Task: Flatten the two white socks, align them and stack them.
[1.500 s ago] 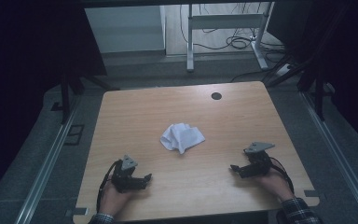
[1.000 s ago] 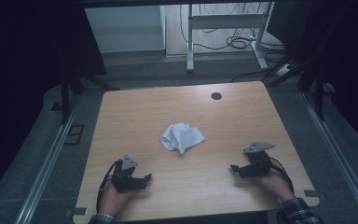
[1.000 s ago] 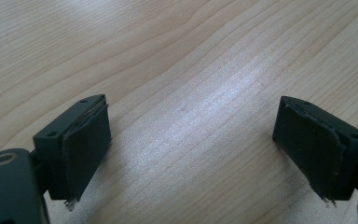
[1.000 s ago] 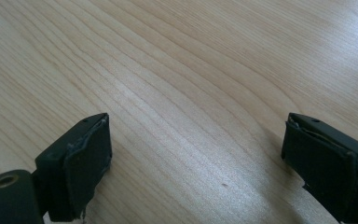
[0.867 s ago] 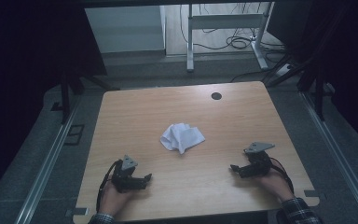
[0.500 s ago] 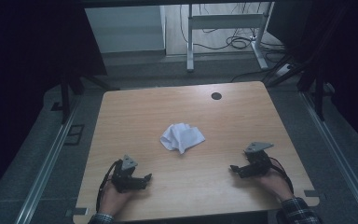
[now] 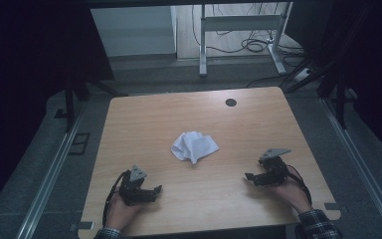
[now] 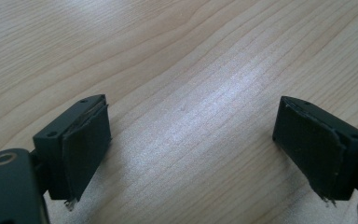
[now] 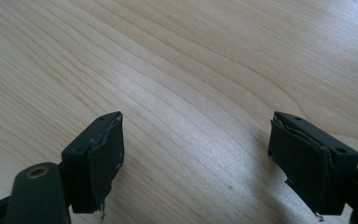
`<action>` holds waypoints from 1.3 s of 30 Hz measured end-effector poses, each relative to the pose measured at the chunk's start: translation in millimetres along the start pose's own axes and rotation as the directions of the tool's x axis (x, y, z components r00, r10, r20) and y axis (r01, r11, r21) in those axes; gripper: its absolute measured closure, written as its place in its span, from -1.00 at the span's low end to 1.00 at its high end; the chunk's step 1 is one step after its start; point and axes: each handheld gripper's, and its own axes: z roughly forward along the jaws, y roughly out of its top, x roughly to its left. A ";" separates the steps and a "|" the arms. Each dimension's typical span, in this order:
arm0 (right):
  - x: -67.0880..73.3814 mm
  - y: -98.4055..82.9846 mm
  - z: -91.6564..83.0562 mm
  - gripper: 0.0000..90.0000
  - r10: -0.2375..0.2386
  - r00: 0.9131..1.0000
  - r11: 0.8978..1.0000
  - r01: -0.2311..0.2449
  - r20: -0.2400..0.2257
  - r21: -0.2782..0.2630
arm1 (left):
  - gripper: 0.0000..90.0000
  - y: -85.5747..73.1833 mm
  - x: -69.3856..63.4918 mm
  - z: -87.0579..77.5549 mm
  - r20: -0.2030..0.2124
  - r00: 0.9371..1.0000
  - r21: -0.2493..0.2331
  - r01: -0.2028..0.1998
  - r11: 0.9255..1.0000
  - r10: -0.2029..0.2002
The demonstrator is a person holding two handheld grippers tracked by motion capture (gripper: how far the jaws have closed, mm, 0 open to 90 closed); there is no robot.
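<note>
Two grippers, left gripper (image 7: pixel 155 189) and right gripper (image 7: pixel 249 177), are held released and empty at lower frame, the right's jaws having just narrowed; the crumpled cloth (image 7: pixel 194 146), lying centre frame, is judged unapproached, so a reach inward is required.

This is looking like a lab or test room set up for recording; a bare wooden table (image 7: pixel 144 119) with a cable hole (image 7: pixel 231 102) is standing alone on grey carpet (image 7: pixel 45 164); metal rails (image 7: pixel 54 169) are running along both sides of it; dark curtains (image 7: pixel 25 55) are closing off the edges; loose cables (image 7: pixel 251 45) are lying round a white metal frame (image 7: pixel 238 22) behind
</note>
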 end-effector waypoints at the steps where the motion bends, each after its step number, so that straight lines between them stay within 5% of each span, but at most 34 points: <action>1: 0.5 1.8 -1.0 -0.60 0.003 1.000 1.000 -0.003 -0.010 -0.004 | -0.75 0.0 0.0 0.0 0.000 1.000 0.000 0.000 1.000 0.000; 17: 13.7 26.2 -1.5 -0.33 0.005 0.997 0.999 -0.008 -0.076 -0.043 | -0.75 0.0 0.0 0.0 0.000 1.000 0.000 -0.001 1.000 0.001; 22: 20.2 41.4 -0.3 -0.17 -0.013 0.996 0.998 0.008 -0.087 -0.061 | -0.75 -0.1 0.0 0.1 0.000 1.000 -0.002 -0.001 1.000 0.001; 39: 56.6 85.2 20.4 -0.09 -0.099 0.985 0.994 0.090 -0.142 -0.065 | -0.75 -0.1 0.0 0.1 0.000 1.000 -0.002 0.000 1.000 0.000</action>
